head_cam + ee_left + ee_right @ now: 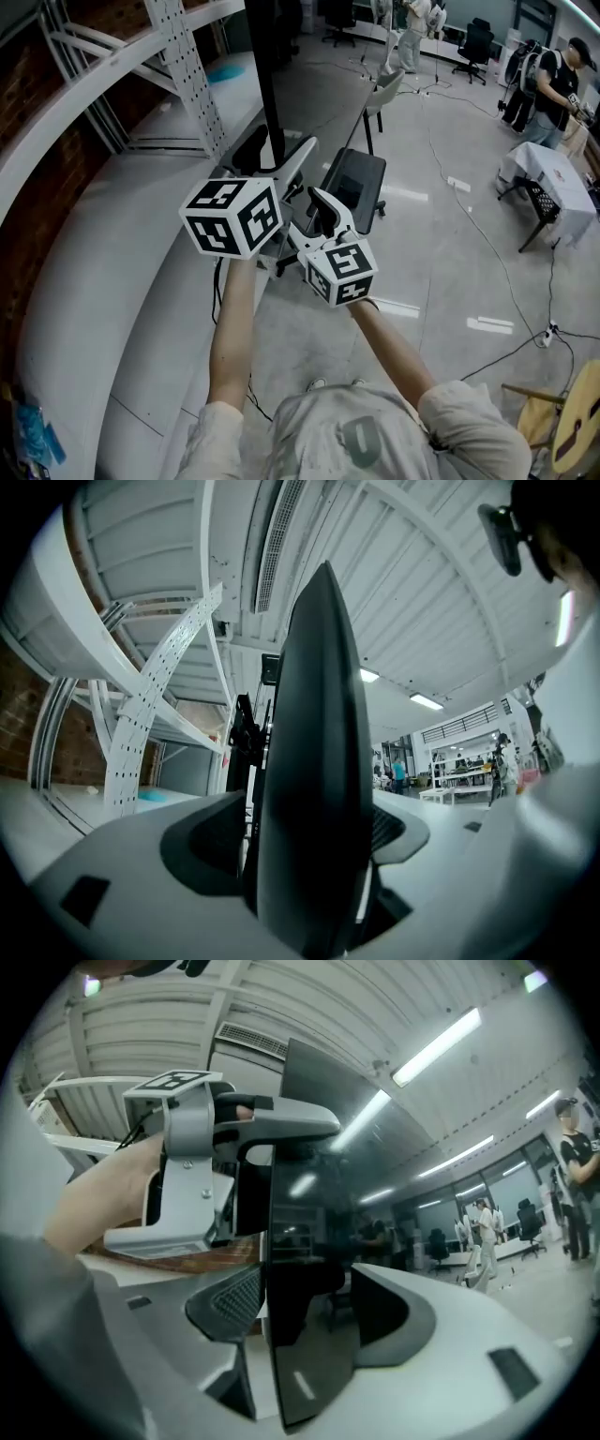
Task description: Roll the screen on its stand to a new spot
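Two grippers were examined, both mine. My left gripper (pixel 305 836) had its fingers spread wide, with the rounded dark edge of the screen (pixel 319 1194) standing between the pads. I could not see either pad pressing on it. My right gripper (pixel 309 1309) was also spread wide, astride the screen's glossy panel and just beside the left one. The left gripper's grey body and my hand (pixel 103 1194) showed close by in the right gripper view. Neither pair of fingers had closed on the screen.

The screen stood upright on its stand, whose black base (pixel 354 183) rested on the floor directly below it.

One storage item was noted. A white perforated rack (pixel 183 66) stood left of the screen, and a turquoise object (pixel 225 71) lay on its shelf.

The floor (pixel 441 234) under the screen was smooth grey concrete. Cables (pixel 480 228) trailed across it to the right of the screen. Well to the right of the screen stood a table (pixel 548 169) draped in white, with a person (pixel 558 84) beside it. Office chairs (pixel 475 42) stood far beyond the screen. Left of the screen, a brick wall (pixel 23 112) showed behind the rack, and a broad curved white surface (pixel 94 281) ran below it. Strip lights (pixel 436 1044) were lit on the ribbed white ceiling above the screen.
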### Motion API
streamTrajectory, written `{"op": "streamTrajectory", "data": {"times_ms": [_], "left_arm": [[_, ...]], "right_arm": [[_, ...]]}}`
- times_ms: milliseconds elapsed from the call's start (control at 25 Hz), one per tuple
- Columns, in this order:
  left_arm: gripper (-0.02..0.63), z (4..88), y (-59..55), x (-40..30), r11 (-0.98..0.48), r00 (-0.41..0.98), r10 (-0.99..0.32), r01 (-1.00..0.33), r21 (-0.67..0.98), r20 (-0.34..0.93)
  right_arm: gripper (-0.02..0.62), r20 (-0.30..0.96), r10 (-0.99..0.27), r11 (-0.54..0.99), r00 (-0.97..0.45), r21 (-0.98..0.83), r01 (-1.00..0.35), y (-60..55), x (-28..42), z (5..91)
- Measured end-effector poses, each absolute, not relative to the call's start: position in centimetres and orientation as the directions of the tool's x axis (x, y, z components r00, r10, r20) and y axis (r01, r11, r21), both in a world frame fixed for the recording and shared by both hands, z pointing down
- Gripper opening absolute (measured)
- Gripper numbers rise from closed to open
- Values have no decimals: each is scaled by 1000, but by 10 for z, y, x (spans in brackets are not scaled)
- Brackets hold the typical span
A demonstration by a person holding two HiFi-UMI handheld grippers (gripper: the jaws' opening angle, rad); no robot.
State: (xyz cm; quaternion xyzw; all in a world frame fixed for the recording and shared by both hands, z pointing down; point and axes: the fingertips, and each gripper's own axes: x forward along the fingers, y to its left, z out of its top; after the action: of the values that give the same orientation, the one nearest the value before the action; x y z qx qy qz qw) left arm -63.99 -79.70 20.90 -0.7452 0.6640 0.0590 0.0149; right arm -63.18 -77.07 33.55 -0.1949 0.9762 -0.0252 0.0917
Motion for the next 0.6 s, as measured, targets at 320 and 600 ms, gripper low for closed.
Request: {"op": "streamTrajectory", "data": {"times_ms": [320,600], "left_arm": [[344,214,-817,-641,-132,127,-988,-990,46,-88],[342,216,-820,-637,-163,162,-985,-987,6,-64]], "right_arm": [[270,-165,-458,886,-873,-7,-464,-779,-643,345],[270,-168,-542,825,-823,77,-560,-782,-650,350]]}}
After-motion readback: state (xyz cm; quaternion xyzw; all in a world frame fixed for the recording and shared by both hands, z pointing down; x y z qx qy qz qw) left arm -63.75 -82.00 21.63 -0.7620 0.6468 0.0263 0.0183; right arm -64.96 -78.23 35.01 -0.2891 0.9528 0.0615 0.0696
